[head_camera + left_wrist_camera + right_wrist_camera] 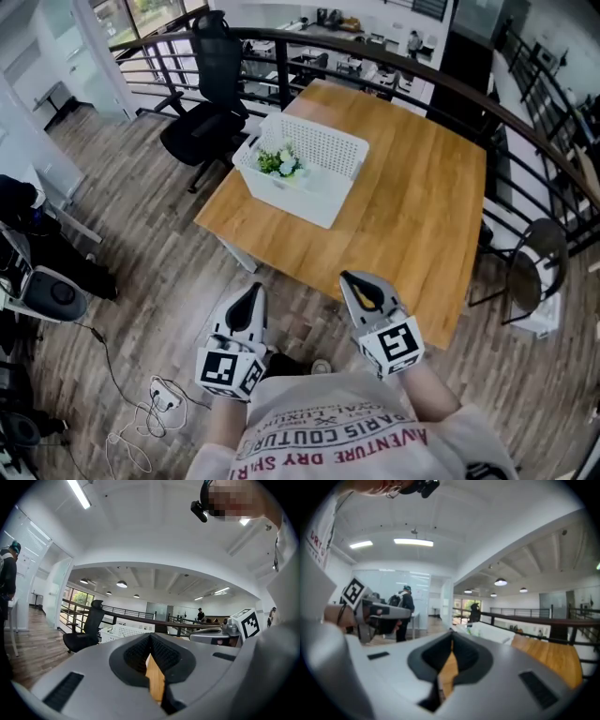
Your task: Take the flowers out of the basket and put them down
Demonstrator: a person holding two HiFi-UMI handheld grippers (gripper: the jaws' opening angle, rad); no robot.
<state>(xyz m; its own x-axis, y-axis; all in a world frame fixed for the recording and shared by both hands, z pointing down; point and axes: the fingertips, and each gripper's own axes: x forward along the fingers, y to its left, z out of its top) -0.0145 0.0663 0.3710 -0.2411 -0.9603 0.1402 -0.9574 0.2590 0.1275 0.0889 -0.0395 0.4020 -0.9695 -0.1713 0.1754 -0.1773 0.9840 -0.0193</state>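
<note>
White plastic basket (328,148) sat on the far-left part of the wooden table (417,211), with the flowers (281,162) tucked into its left end. Both tools hung near the person, short of the table's near edge. The left gripper (254,289) and the right gripper (350,278) each had its 2 jaws pressed together on nothing. The approach seemed to be the step in hand, with nothing lifted yet. Next, 1 gripper would need to reach over the rim, part its jaws and close on the stems.
</note>
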